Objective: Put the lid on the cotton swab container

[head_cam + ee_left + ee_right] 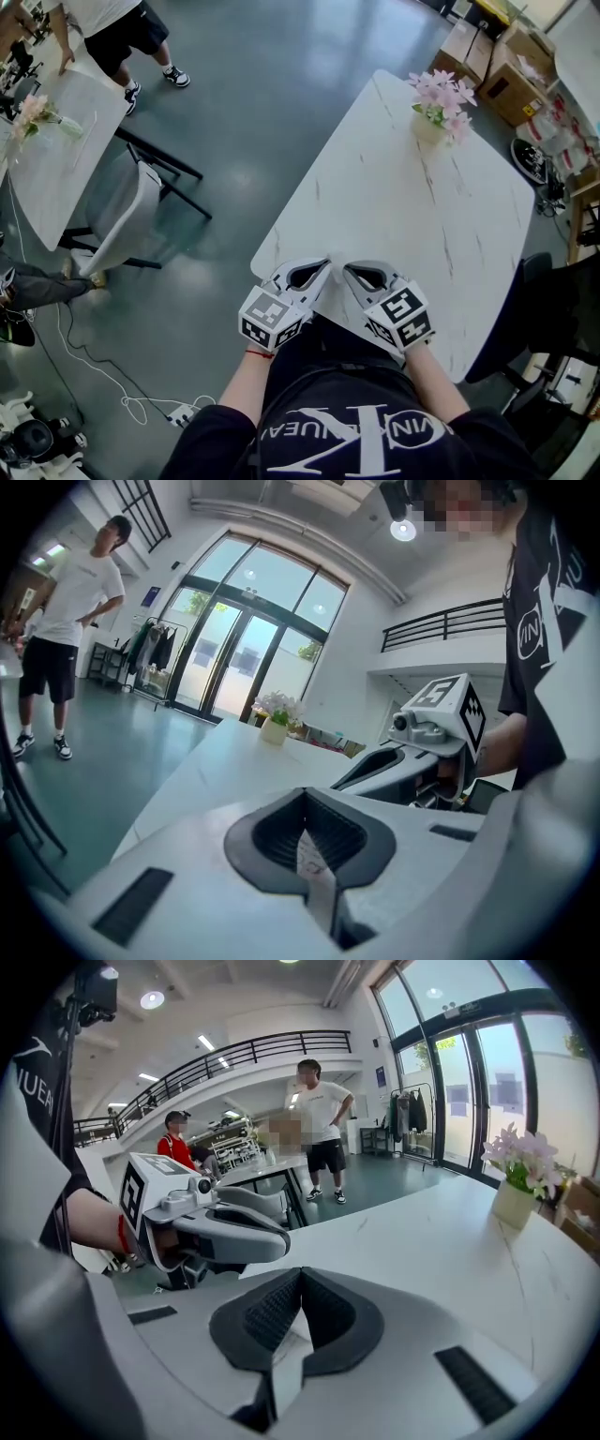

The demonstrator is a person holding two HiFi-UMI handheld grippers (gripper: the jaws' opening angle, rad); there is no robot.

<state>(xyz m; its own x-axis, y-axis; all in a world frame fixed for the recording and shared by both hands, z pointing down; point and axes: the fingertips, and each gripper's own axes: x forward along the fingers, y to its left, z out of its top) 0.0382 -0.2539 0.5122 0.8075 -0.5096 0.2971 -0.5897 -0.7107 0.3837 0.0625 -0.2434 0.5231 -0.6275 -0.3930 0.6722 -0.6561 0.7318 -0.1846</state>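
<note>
Closest in, just in front of the person's dark shirt, the left gripper [319, 268] and the right gripper [353, 271] hover side by side over the near corner of the white marble-patterned table [394, 206], with their noses angled toward each other and almost touching. Each gripper view shows its own jaws clenched, tips pressed together at the front of the ribbed dark pads, with only bare tabletop showing through the hole behind them, so both claws are closed on nothing. Neither the cotton swab container nor its lid appears in any view. The stretch of table ahead of the grippers is bare, and where the two pieces sit cannot be told from here. Judging from the task alone, the lid is probably a light, thin, smooth plastic piece that could skid out of a hard pinch or flex. A gentle hold across its rim, keeping it level, looks best, with the other claw steadying the equally light container low on its wall so it does not tip or slide on the slick top. Farther along the table, near its far edge, stands a small vase of pink flowers [439, 108]. Beyond that is grey floor, a pale chair [127, 220] beside a second white table [56, 150], a standing person [122, 33] in a white top and dark shorts, and cardboard boxes [511, 75] at the far right.
</note>
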